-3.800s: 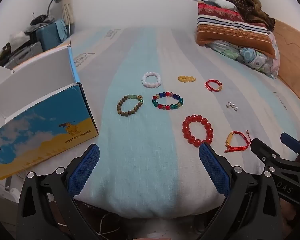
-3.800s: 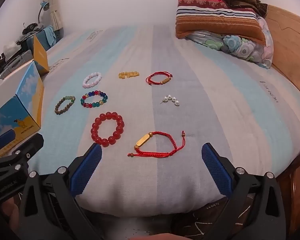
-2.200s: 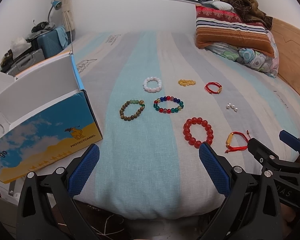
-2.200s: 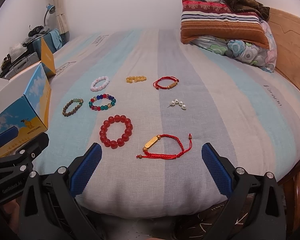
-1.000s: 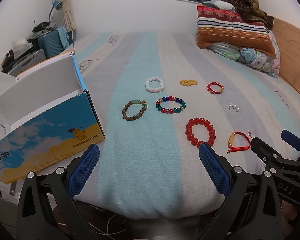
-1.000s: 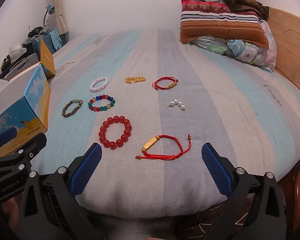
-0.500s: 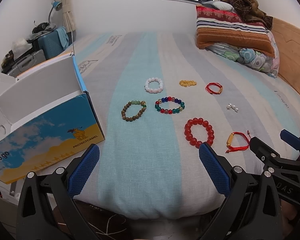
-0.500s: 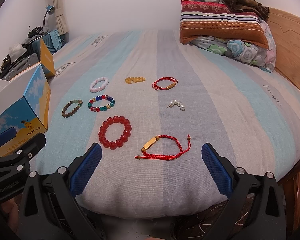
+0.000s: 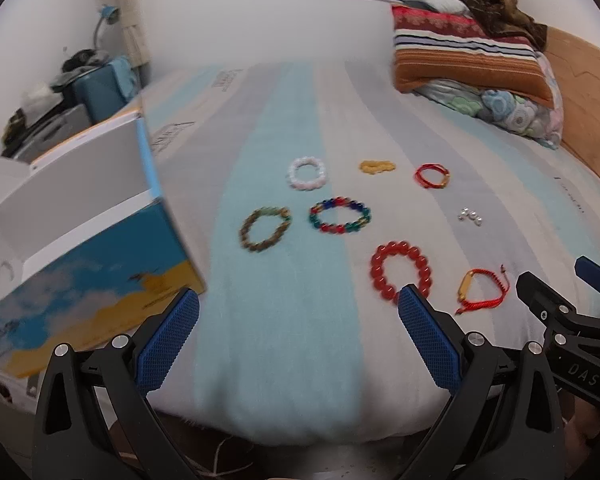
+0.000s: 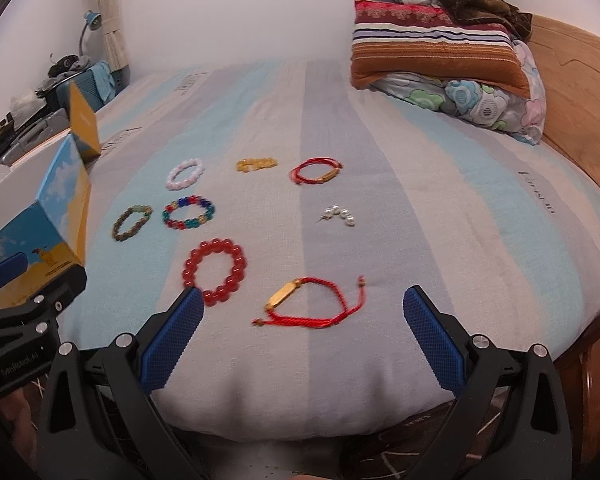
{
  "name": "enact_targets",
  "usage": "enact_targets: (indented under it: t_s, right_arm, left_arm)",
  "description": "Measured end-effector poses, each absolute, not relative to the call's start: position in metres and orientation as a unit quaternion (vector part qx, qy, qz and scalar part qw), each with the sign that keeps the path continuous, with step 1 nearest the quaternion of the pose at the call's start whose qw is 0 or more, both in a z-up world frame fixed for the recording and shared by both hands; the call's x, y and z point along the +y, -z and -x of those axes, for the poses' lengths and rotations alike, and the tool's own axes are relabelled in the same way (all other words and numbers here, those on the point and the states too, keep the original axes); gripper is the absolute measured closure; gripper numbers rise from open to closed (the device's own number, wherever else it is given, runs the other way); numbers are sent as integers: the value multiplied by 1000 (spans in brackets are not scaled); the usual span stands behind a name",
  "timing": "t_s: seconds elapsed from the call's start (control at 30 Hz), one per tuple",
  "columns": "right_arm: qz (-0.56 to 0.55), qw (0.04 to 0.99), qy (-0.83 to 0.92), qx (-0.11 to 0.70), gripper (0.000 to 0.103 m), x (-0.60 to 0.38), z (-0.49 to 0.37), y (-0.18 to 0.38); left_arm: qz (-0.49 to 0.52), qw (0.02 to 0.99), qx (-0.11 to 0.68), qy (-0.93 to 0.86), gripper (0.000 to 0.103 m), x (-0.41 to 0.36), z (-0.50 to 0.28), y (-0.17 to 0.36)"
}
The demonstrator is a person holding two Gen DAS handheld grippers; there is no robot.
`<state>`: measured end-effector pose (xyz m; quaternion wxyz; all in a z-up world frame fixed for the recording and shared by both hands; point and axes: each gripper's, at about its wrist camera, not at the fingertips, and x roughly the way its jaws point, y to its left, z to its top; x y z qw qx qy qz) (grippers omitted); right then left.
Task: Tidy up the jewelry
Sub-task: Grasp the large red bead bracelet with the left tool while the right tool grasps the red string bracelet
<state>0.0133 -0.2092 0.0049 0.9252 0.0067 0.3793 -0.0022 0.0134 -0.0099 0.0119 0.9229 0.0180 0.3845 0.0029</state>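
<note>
Several pieces of jewelry lie on the striped bed sheet (image 9: 276, 312). A red bead bracelet (image 9: 401, 273) (image 10: 215, 271) lies nearest, beside a red cord bracelet with a gold bar (image 10: 312, 304) (image 9: 482, 290). Farther back lie a multicolour bead bracelet (image 9: 340, 220), a brown-green bead bracelet (image 9: 264, 229), a white bead bracelet (image 9: 307, 172), a yellow bead piece (image 9: 377, 167), a second red cord bracelet (image 9: 432, 175) and small pearls (image 9: 470, 216). My left gripper (image 9: 298, 338) is open and empty at the bed's near edge. My right gripper (image 10: 303, 336) is open and empty, just short of the red cord bracelet.
An open blue and yellow cardboard box (image 9: 76, 248) (image 10: 44, 232) stands on the bed's left side. Stacked pillows and a blanket (image 9: 472, 52) lie at the back right by a wooden headboard (image 10: 572, 120). Luggage and clutter (image 9: 72, 92) sit beyond the left edge.
Both grippers have shifted slightly forward toward the jewelry and the views are blurred by motion. Nothing on the bed has moved. Both stay open.
</note>
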Motion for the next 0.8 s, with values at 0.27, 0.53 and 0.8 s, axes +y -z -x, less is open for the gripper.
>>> enact_targets:
  t_s: [0.27,0.53,0.8]
  right_arm:
    - [-12,909,6,417,7,-238,-45,9]
    - [-21,895,-1,445,7,-247,-60,35]
    - [-5,886,-27,463,7,-230,-72,61]
  left_arm:
    - [-22,903,428,33,6,-36,-63,0]
    - [-32,880,470,57,6,-58,-108,36]
    - [-30,874,481,69,6,-67,-124,61]
